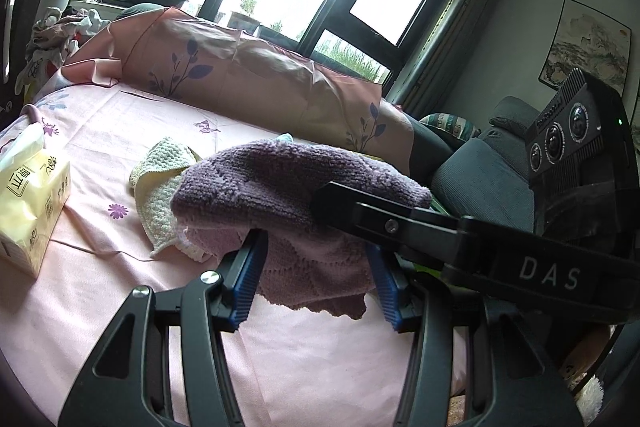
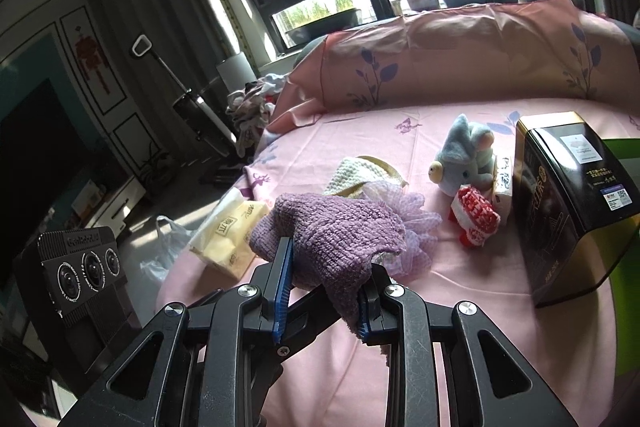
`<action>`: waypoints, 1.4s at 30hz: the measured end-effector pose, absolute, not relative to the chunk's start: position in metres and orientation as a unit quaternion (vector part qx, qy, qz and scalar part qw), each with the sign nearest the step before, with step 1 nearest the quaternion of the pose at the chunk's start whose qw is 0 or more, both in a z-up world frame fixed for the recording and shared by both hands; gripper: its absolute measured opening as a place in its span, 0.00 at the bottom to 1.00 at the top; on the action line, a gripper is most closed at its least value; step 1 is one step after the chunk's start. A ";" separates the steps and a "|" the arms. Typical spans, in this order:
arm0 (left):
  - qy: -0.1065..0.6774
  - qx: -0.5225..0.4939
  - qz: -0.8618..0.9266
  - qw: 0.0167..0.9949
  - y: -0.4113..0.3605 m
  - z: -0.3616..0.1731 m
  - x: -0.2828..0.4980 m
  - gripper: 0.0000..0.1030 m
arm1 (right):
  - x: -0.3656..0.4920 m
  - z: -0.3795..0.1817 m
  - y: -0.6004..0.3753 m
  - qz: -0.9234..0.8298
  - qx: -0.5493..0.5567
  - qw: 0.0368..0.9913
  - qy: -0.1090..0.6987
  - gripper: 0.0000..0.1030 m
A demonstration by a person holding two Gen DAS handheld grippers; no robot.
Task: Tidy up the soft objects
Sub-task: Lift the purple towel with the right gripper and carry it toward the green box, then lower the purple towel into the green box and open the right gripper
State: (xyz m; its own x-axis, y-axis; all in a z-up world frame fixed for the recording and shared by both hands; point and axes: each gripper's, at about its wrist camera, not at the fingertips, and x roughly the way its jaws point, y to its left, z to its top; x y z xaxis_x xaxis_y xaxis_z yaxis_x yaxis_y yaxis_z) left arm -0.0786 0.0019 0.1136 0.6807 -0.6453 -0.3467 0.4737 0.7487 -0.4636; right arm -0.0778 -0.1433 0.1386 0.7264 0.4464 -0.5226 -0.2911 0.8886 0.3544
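Note:
A purple knitted towel (image 1: 280, 183) hangs bunched above the pink bed sheet (image 1: 120, 131), held from both sides. My left gripper (image 1: 314, 251) is shut on its lower pink-lilac fold, with the cloth filling the gap between the blue pads. In the right wrist view my right gripper (image 2: 330, 261) is shut on the same towel (image 2: 332, 235), which drapes over its fingers. In the left wrist view the right gripper (image 1: 332, 197) reaches in from the right onto the towel's top. A cream knitted cloth (image 1: 160, 187) lies under and behind the towel.
A yellow tissue pack (image 1: 28, 195) lies on the left of the bed. A grey plush toy (image 2: 464, 155), a red-and-white soft item (image 2: 476, 219), a lilac mesh pouf (image 2: 416, 227) and a black-gold tin (image 2: 568, 203) are on the right. A pink bolster (image 1: 240, 67) lines the far edge.

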 end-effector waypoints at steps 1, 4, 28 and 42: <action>0.246 -0.170 -0.312 0.902 0.002 0.115 -0.080 0.47 | -0.080 0.140 -0.143 0.201 0.122 0.922 0.307 0.28; 0.238 -0.169 -0.319 0.902 0.001 0.118 -0.081 0.47 | -0.085 0.146 -0.142 0.197 0.113 0.927 0.298 0.28; 0.194 -0.089 -0.354 0.911 -0.066 0.165 -0.092 0.47 | -0.110 0.180 -0.211 0.167 0.142 0.948 0.229 0.29; 0.206 -0.034 -0.440 0.874 -0.174 0.182 -0.079 0.49 | -0.131 0.177 -0.320 0.097 0.260 0.945 0.174 0.29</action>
